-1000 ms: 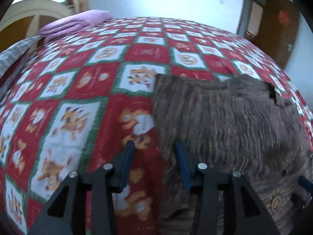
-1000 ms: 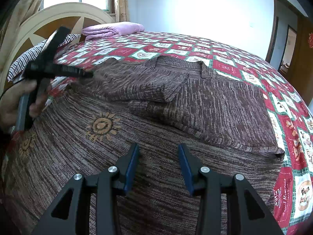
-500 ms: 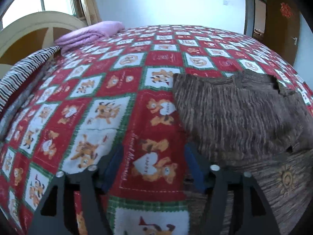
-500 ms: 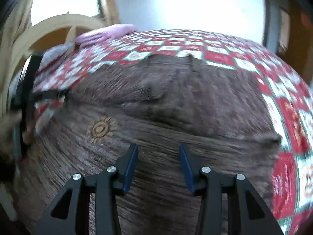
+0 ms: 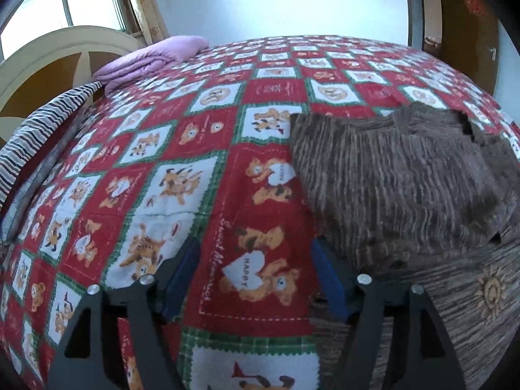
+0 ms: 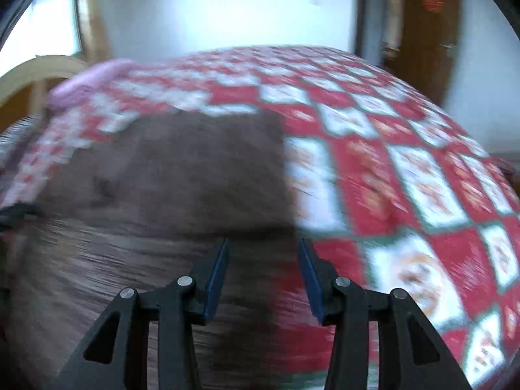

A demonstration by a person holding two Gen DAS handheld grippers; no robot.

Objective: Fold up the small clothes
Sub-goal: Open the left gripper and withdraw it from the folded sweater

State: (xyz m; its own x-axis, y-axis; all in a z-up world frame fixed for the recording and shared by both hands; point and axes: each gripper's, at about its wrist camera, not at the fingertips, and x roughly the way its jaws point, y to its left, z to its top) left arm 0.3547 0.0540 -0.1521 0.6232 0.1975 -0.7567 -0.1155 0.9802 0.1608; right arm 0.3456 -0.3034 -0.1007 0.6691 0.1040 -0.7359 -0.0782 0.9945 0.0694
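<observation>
Garment: a brown space-dyed knitted sweater (image 5: pixel 399 188) with a small embroidered sun (image 5: pixel 491 294) lies flat on the bed, one sleeve already laid across its chest, so the fold looks partly done.

Left claw: the black left gripper with blue pads (image 5: pixel 253 279) hangs over bare quilt at about nine o'clock of the sweater. Its jaws are spreading and nothing sits between them; only printed quilt shows in the gap. One pad stands just beside the knit's edge. I take it the sleeve has been let go here.

Right claw: the black right gripper with blue pads (image 6: pixel 263 273) is half parted and released, gripping nothing. It hovers over the sweater's edge at about three o'clock, probably heading for the other sleeve. That view is smeared, so fine detail is lost.

Surface: a red, white and green patchwork quilt printed with bears (image 5: pixel 156 169) covers the whole bed; soft and slack, it may drag with the knit.

Room: a folded lilac blanket (image 5: pixel 152 58) rests at eleven o'clock by the cream arched headboard (image 5: pixel 48 52), a striped cloth (image 5: pixel 39 130) at nine, a window (image 5: pixel 91 0) behind, a brown door (image 5: pixel 468 26) at one o'clock.
</observation>
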